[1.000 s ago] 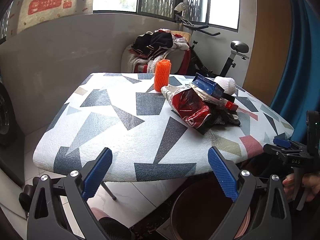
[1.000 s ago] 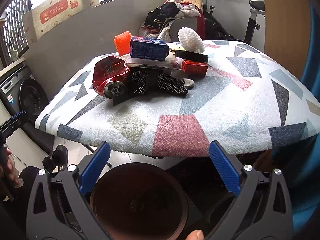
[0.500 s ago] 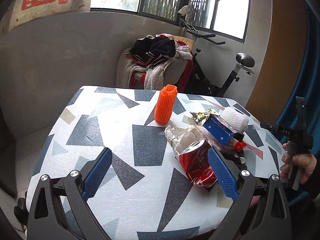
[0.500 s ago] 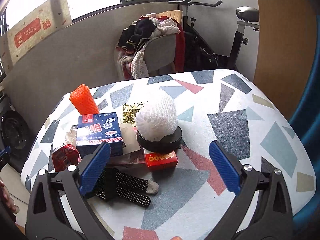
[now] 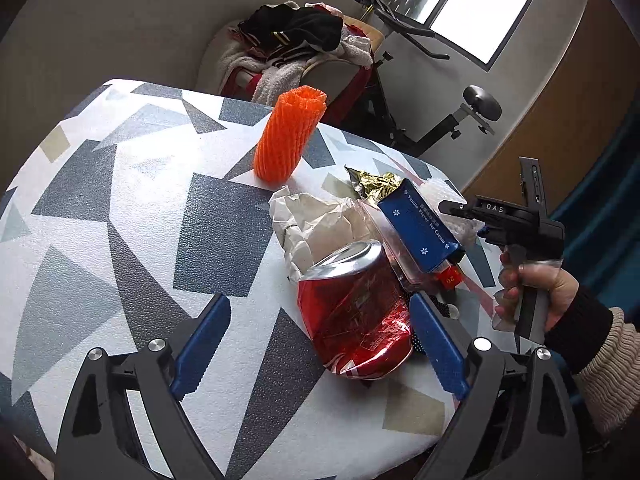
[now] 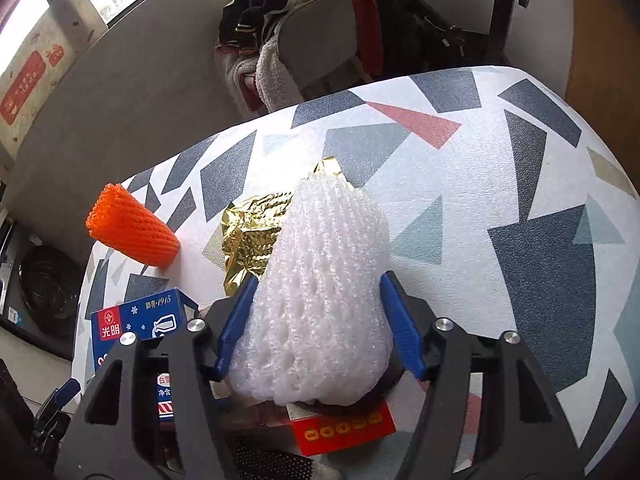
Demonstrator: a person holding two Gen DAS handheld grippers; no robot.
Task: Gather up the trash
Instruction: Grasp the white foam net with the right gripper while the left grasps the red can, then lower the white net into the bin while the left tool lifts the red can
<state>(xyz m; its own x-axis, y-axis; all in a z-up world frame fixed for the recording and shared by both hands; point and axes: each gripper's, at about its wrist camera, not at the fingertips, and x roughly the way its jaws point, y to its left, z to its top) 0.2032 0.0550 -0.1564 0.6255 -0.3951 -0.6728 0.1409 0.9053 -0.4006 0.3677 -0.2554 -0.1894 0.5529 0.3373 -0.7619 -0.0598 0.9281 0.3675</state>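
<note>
A heap of trash lies on the patterned table point(image 5: 132, 216). In the left wrist view a crushed red can point(image 5: 354, 308) lies between the fingers of my open left gripper point(image 5: 320, 340), nearer the right finger. Behind it are crumpled white paper point(image 5: 316, 220), a blue ice cream box point(image 5: 420, 226) and gold foil point(image 5: 372, 184). An orange foam net point(image 5: 288, 136) stands upright further back. In the right wrist view my right gripper point(image 6: 320, 324) has its blue fingers against both sides of a white foam net point(image 6: 324, 292), which sits on a black round lid.
A red box point(image 6: 344, 428) and a black dotted glove point(image 6: 272, 464) lie under the right gripper. The blue box point(image 6: 136, 324) and orange net point(image 6: 132, 232) are to its left. A chair piled with clothes point(image 5: 296, 48) and an exercise bike point(image 5: 448, 120) stand behind the table.
Both grippers rose from below the table edge and moved in over the heap. The left came down around the red can. The right closed in on the white foam net.
</note>
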